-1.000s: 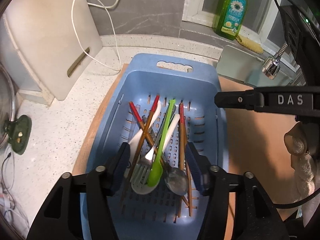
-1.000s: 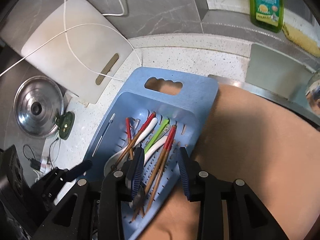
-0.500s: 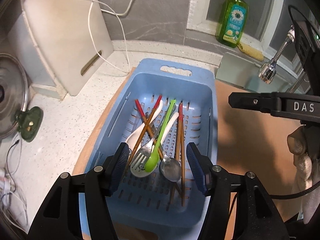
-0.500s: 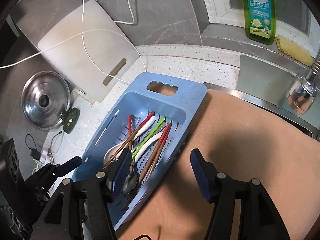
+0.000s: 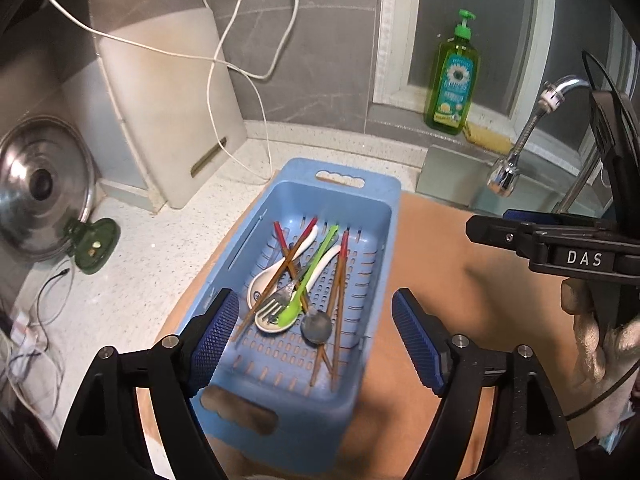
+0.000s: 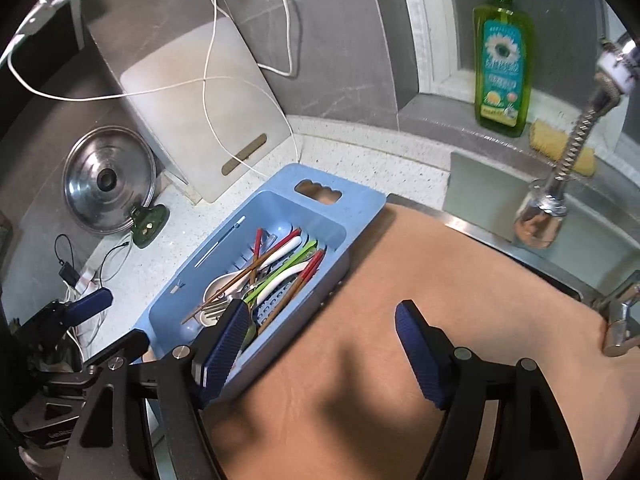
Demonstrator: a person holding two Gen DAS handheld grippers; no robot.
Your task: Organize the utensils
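A blue slotted basket [image 5: 372,208] lies on a wooden board [image 5: 440,280] and holds the utensils: red-tipped chopsticks [image 5: 340,276], a white soup spoon [image 5: 266,280], a green spoon [image 5: 304,288], a metal fork [image 5: 272,306] and a metal spoon [image 5: 316,326]. My left gripper [image 5: 316,340] is open and empty, raised above the basket's near end. My right gripper [image 6: 320,352] is open and empty above the board, just right of the basket [image 6: 320,216]. The utensils also show in the right wrist view [image 6: 276,272].
A white cutting board [image 5: 168,112] leans on the wall with white cables [image 5: 224,80] across it. A steel pot lid [image 5: 40,188] stands at left. A green soap bottle [image 5: 454,80] and a faucet [image 5: 516,152] over the sink are at back right.
Both grippers have pulled up and back from the basket and opened wider. The utensils have stayed in the basket.
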